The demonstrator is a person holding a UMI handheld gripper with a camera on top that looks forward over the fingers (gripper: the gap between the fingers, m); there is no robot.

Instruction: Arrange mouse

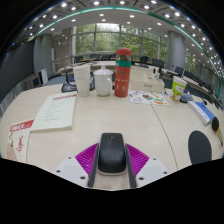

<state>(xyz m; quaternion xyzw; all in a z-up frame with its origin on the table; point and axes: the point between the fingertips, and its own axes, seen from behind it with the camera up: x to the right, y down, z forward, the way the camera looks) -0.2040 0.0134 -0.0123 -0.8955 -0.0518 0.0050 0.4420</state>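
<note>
A black computer mouse (111, 152) sits between my two fingers, its length running along them. My gripper (111, 160) is shut on the mouse, with both dark fingers tight against its sides and the magenta pads (87, 156) flaring out to either side. The mouse is over the near part of a pale round table (90, 125). I cannot tell whether it rests on the table or is held just above it.
Beyond the fingers stand a red bottle (122, 75), a white mug (103, 82) and a white cup (82, 76). A booklet (55, 110) and a red-and-white leaflet (20, 135) lie to the left. Papers (148, 97) and a dark oval pad (200, 148) lie to the right.
</note>
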